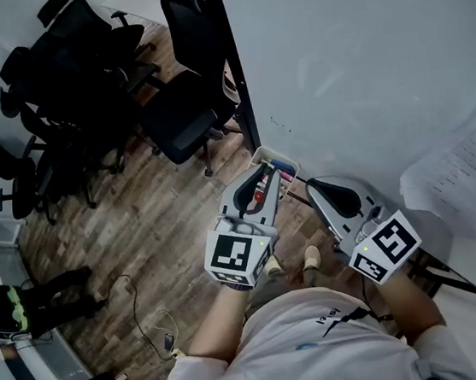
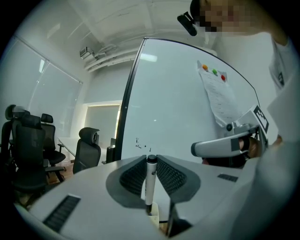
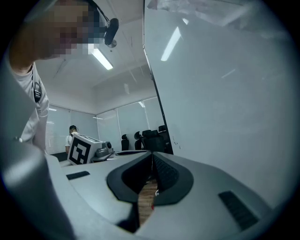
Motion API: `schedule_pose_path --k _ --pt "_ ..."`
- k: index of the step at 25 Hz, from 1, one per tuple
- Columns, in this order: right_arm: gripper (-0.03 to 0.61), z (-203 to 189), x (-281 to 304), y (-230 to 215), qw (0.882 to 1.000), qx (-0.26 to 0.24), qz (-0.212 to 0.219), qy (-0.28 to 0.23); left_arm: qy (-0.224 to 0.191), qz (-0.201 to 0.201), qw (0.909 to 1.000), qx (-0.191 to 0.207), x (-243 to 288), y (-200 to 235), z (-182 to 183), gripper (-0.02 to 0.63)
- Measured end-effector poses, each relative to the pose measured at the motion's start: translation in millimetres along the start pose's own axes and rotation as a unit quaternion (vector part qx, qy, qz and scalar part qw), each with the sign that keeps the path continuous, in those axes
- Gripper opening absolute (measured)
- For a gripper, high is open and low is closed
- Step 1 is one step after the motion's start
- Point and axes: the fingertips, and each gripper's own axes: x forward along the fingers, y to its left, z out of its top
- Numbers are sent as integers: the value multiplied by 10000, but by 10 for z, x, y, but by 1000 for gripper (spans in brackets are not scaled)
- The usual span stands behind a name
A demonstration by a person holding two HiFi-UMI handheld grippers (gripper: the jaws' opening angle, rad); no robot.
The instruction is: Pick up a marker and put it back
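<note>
In the left gripper view a white marker with a black cap stands upright between the ribbed pads, and my left gripper is shut on it. In the head view the left gripper points at a small white tray at the whiteboard's lower left corner; the marker is mostly hidden there by the jaws. My right gripper hangs just right of the left one, close to the whiteboard. In the right gripper view, the right gripper has its jaws shut with nothing between them.
A paper sheet is stuck on the whiteboard at the right. Black office chairs stand on the wooden floor to the left of the board. The board's stand leg runs near my right side. A person is at the far left.
</note>
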Motion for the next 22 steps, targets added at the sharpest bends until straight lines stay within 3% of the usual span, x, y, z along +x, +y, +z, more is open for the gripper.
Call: schedule_pose_path --k 7,15,22 --pt "14 -100 68 -71 9997 185 -110 144 47 -166 9996 -231 235 70 -170 74" --pt "14 -312 56 -217 9981 349 -332 381 229 -329 9955 -860 464 105 -617 74" --pt "14 -454 153 -260 9971 454 -342 497 485 -251 9935 -1003 545 234 -961 74"
